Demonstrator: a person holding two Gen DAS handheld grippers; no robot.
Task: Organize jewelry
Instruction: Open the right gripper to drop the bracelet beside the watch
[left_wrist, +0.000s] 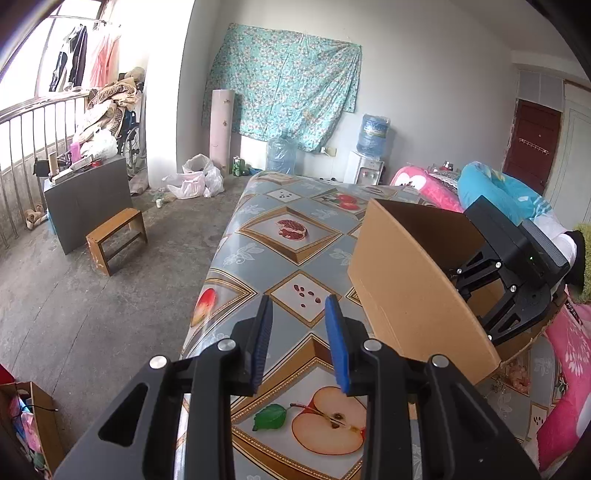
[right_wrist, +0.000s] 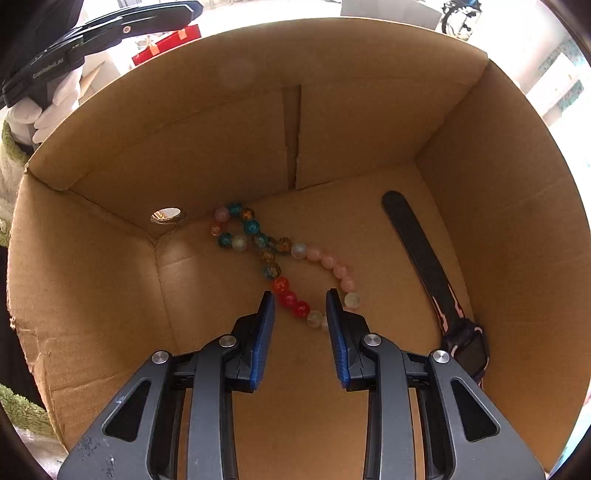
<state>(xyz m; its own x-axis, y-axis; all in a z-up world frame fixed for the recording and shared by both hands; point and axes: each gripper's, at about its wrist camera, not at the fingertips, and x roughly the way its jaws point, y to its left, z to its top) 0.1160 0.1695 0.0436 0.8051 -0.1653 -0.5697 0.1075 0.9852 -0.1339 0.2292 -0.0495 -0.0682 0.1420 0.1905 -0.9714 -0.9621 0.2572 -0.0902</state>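
On a fruit-patterned table (left_wrist: 258, 258), the right gripper (right_wrist: 300, 308), jaws apart and empty, hangs inside the cardboard box (right_wrist: 369, 129) over the bead bracelet (right_wrist: 280, 258), apparently the pick-up step, needing descent and closure.

A wooden stool (left_wrist: 117, 236) stands near two water jugs (left_wrist: 373, 134)

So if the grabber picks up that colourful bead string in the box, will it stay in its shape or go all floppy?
Probably floppy: the bead string lies in loose, crossing loops on the floor of the cardboard box, so it would likely dangle. The beads look round and glossy, so they may slip between the right gripper pads. It looks fairly light.
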